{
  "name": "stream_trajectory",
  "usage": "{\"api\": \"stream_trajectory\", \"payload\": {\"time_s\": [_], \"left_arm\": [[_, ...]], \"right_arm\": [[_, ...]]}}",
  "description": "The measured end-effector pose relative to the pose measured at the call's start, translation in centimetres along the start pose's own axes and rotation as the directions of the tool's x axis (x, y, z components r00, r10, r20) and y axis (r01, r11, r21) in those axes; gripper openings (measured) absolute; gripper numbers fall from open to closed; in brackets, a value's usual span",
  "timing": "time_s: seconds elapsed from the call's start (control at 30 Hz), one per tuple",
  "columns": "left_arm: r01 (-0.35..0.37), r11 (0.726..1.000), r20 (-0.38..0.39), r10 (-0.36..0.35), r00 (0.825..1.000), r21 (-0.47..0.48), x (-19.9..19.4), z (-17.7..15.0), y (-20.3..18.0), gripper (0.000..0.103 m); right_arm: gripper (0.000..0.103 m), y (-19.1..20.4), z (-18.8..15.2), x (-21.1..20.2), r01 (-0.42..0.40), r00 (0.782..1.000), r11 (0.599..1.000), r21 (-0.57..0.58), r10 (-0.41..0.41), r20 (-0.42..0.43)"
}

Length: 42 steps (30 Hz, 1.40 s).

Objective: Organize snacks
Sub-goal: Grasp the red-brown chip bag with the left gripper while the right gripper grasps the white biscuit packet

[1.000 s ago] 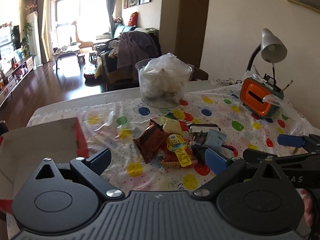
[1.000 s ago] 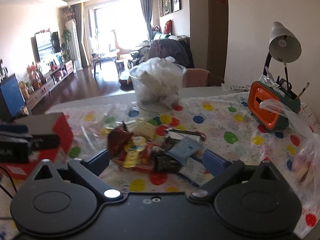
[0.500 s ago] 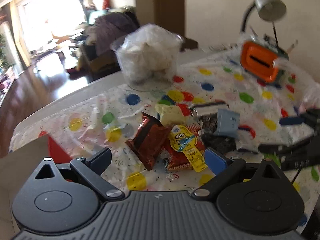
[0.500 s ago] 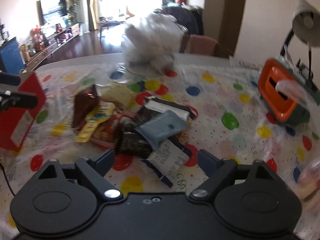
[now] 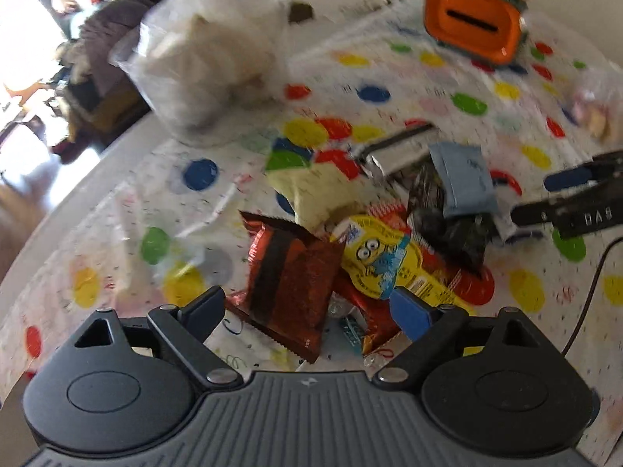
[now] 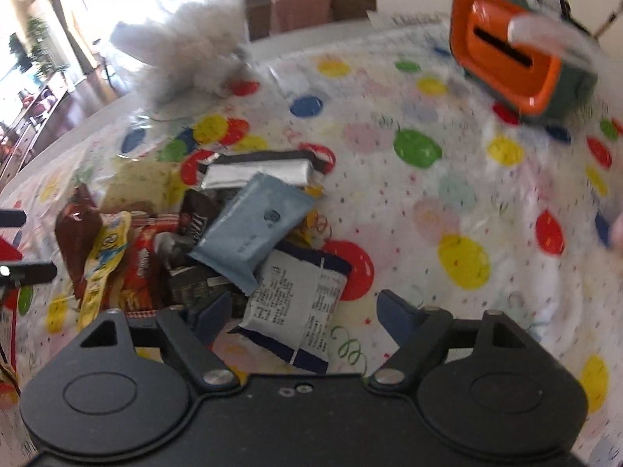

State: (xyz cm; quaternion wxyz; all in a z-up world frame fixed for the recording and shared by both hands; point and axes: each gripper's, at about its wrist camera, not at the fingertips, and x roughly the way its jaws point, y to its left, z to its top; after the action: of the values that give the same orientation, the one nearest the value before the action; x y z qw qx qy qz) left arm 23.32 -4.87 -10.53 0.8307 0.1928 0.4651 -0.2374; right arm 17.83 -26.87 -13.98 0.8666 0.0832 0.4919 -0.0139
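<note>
A heap of snack packets lies on the dotted tablecloth (image 5: 117, 202). In the left wrist view my left gripper (image 5: 311, 307) hangs over a brown packet (image 5: 288, 272), its jaws closing with the packet between them, pads apart from it. A yellow cartoon packet (image 5: 381, 260), a pale yellow packet (image 5: 315, 190) and a light blue packet (image 5: 463, 179) lie beyond. In the right wrist view my right gripper (image 6: 303, 315) hovers over a white packet with dark blue edges (image 6: 296, 303), jaws closing, pads clear of it. The light blue packet (image 6: 249, 229) lies just past it.
A clear tub with a white bag (image 5: 206, 66) stands at the back. An orange and green holder (image 5: 475, 23) sits at the back right. My right gripper's arm (image 5: 576, 202) reaches in from the right in the left wrist view. A red box edge (image 6: 7, 257) shows at the left.
Both grippers have dropped and tipped down toward the snack heap, which now looms larger. Their jaws have narrowed a little. The red box has slid out of the left wrist view.
</note>
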Motion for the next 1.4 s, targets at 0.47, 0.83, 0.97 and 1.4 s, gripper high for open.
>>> {"api": "stream_trajectory", "payload": {"time_s": [0.47,0.83,0.97,1.4], "left_arm": [[0.046,0.997,-0.073,-0.051,0.996,-0.066,4.8,1.0,3.1,0.087],[0.078,0.993,-0.066,-0.084,0.994,-0.09,5.3,1.4,3.0,0.052],[0.056,0.994,-0.063,-0.062,0.996,-0.09,5.2,1.4,2.8,0.042],[-0.023,0.973,-0.072,0.006,0.997,-0.231,3.5,0.0,2.4,0.04]], "right_arm": [[0.069,0.3,-0.1,3.1,0.068,0.997,0.996,0.059,-0.065,-0.048],[0.051,1.1,-0.4,2.9,0.088,0.996,0.996,-0.008,-0.088,-0.035],[0.049,1.2,-0.4,2.8,0.085,0.996,0.996,-0.022,-0.086,-0.03],[0.047,-0.8,-1.2,0.7,0.051,0.999,0.999,-0.01,-0.051,-0.017]]}}
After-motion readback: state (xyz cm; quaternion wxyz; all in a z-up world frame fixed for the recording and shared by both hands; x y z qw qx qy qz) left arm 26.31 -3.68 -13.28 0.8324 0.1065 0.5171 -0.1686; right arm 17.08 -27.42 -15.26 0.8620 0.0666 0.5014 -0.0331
